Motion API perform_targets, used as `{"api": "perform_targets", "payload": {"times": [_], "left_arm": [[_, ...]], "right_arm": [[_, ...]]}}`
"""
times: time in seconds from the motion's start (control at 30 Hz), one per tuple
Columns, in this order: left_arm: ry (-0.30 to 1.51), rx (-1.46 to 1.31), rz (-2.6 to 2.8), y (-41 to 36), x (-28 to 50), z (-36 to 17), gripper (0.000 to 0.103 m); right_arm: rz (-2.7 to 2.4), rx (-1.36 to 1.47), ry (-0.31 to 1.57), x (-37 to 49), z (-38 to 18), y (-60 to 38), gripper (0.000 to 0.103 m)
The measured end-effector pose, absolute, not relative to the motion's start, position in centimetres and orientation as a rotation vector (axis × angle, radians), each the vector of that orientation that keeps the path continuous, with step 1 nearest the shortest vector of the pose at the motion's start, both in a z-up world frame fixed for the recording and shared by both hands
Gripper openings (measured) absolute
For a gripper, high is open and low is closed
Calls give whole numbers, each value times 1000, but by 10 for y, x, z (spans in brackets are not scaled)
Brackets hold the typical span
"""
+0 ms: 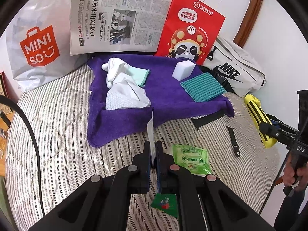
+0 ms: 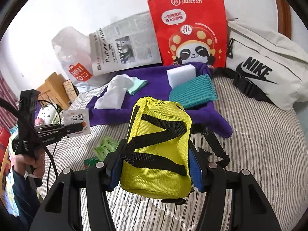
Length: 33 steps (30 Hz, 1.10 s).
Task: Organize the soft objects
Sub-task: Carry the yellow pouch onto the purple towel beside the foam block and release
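the left hand-held gripper (image 1: 153,150) was pressed together on a thin white packet (image 1: 151,132) that stood on edge between its fingers, above the striped bed (image 1: 57,119). just to its right on the bed lay a green wipes pack (image 1: 190,159), and below its fingers a small dark green sachet (image 1: 165,204). ahead of it spread the purple towel (image 1: 169,104), carrying a white glove (image 1: 113,69), a white cloth (image 1: 125,94), a mint cloth (image 1: 137,75), a white sponge block (image 1: 182,69) and a teal striped cloth (image 1: 203,88).

the right hand-held gripper (image 2: 156,165) pinched a yellow mesh pouch (image 2: 157,148) with black straps between its blue-padded fingers, held clear of the bed. beyond the pouch lay the towel with the same cloths; to its right sat a white nike bag (image 2: 265,65). behind the towel a red paper bag (image 2: 190,30), a newspaper (image 2: 125,46) and a white miniso bag (image 2: 75,61) leaned at the wall. far left of the right hand-held gripper, a hand (image 2: 28,165) gripped the other tool's handle.
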<state>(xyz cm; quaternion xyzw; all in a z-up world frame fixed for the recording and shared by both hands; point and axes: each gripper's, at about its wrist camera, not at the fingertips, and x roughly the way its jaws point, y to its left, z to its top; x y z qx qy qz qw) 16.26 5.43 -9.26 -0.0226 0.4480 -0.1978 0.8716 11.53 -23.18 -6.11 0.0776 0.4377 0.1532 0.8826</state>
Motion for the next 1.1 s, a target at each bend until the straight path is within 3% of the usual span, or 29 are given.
{"api": "perform_targets", "payload": {"times": [0.73, 1.1], "left_arm": [[887, -66, -402, 65, 173, -63, 5], [870, -10, -396, 49, 212, -43, 5]], "right_arm": [[319, 141, 862, 184, -37, -229, 58], [351, 133, 894, 253, -53, -194, 58]]}}
